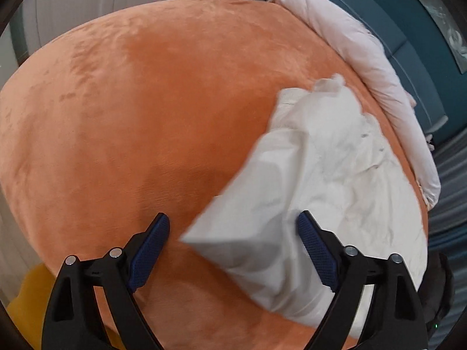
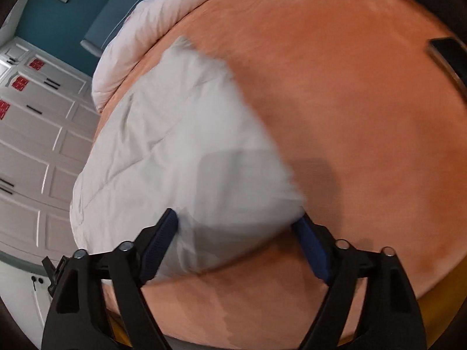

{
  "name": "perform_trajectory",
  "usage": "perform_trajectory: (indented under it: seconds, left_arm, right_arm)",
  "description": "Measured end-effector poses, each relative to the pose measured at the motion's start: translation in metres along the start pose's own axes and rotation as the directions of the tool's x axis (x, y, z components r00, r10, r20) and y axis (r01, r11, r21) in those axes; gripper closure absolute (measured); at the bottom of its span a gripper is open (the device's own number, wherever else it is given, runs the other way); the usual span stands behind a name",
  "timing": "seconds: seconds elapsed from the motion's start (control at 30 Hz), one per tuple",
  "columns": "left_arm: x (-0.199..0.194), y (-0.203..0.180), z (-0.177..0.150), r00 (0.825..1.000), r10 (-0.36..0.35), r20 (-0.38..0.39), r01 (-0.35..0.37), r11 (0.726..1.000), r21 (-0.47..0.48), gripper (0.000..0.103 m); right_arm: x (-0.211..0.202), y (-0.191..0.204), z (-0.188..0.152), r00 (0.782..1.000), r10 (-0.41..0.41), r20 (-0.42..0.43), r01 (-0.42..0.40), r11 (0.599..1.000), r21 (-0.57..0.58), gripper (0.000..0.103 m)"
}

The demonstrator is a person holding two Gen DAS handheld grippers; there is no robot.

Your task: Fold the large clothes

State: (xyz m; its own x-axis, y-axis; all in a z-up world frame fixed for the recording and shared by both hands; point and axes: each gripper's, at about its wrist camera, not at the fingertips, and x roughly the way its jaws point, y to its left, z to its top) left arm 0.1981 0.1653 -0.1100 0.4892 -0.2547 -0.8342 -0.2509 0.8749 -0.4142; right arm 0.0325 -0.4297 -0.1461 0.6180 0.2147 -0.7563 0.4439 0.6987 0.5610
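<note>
bed (image 1: 122,122) covered in an orange plush spread. a white garment (image 1: 335,175) lies on it, wrinkled, toward the side by the rolled pale pink quilt (image 1: 370,58), which runs along the bed's far edge. teal headboard (image 1: 408,29) behind the quilt.

left gripper (image 1: 233,227): jaws spread wide, holding nothing. a pointed corner of the garment lies in the gap between the blue pads (image 1: 149,250); whether either pad touches the cloth cannot be told. the picture is blurred at that corner.

right gripper (image 2: 239,227): jaws spread wide. the near edge of the garment (image 2: 181,134) fills the space between the fingers, and cloth appears to meet both blue pads (image 2: 159,248), but the blur prevents confirming contact or grip.

in the right wrist view: quilt (image 2: 137,35) beyond the garment, white panelled wardrobe doors (image 2: 35,134) with red stickers to the side, a dark flat object (image 2: 446,55) at the spread's far edge, its identity unclear. yellow surface (image 2: 437,300) below the bed's near edge.
</note>
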Motion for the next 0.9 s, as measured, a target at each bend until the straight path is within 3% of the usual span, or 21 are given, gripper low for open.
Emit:
perform_trajectory:
  seconds: [0.03,0.1,0.13,0.27,0.37,0.47,0.57,0.7,0.73,0.77,0.8,0.83,0.9]
  left_arm:
    - [0.0,-0.006,0.001,1.0,-0.021,-0.013,0.021,1.0,0.019,0.049]
    - [-0.008,-0.021,0.003,1.0,-0.013,-0.02,0.015,0.995,0.096,0.095]
    - [-0.021,-0.029,0.003,1.0,-0.009,-0.005,0.01,0.988,0.152,0.099]
    - [-0.072,-0.025,-0.01,1.0,0.003,0.02,-0.009,0.967,0.255,0.102]
    - [-0.097,-0.001,-0.033,0.999,0.03,-0.027,-0.021,0.959,0.281,0.102]
    - [-0.108,0.028,-0.081,0.989,0.117,-0.09,-0.081,0.942,0.327,0.102]
    - [-0.104,0.043,-0.11,0.978,0.188,-0.087,-0.146,0.925,0.351,0.095]
    - [-0.135,0.046,-0.092,0.993,0.119,-0.008,-0.114,0.967,0.227,0.082]
    - [-0.149,0.041,-0.081,0.994,0.098,0.049,-0.107,0.971,0.214,0.075]
    - [-0.158,0.035,-0.071,0.992,0.08,0.098,-0.099,0.973,0.21,0.057]
    - [-0.171,0.028,-0.06,0.984,0.055,0.167,-0.09,0.974,0.207,0.037]
    - [-0.181,0.018,-0.05,0.972,0.028,0.232,-0.078,0.975,0.209,0.03]
    - [-0.181,-0.004,-0.029,0.961,-0.034,0.274,-0.034,0.97,0.242,0.019]
  right_arm:
    - [0.001,0.004,0.0,1.0,-0.012,0.012,0.012,1.0,-0.005,0.054]
    - [-0.014,0.016,0.003,0.999,0.025,0.039,-0.025,1.0,-0.01,0.084]
    - [-0.021,0.021,0.004,0.998,0.035,0.052,-0.035,0.999,-0.015,0.092]
    - [-0.078,0.037,-0.018,0.997,0.046,0.063,-0.039,0.993,-0.114,0.097]
    - [-0.1,0.029,-0.053,1.0,-0.016,-0.006,0.014,0.985,-0.174,0.097]
    - [-0.1,0.002,-0.096,0.991,-0.085,-0.108,0.066,0.982,-0.175,0.096]
    - [-0.089,-0.02,-0.124,0.973,-0.155,-0.172,0.125,0.977,-0.174,0.089]
    - [-0.106,-0.016,-0.11,0.981,-0.158,-0.109,0.14,0.977,-0.16,0.07]
    - [-0.115,-0.014,-0.104,0.984,-0.156,-0.079,0.142,0.976,-0.164,0.061]
    - [-0.128,-0.011,-0.093,0.985,-0.173,-0.013,0.169,0.972,-0.166,0.055]
    - [-0.14,-0.008,-0.083,0.98,-0.19,0.059,0.197,0.966,-0.168,0.041]
    - [-0.154,-0.013,-0.078,0.975,-0.186,0.124,0.205,0.964,-0.168,0.034]
    - [-0.157,-0.008,-0.051,0.973,-0.143,0.182,0.171,0.974,-0.146,0.034]
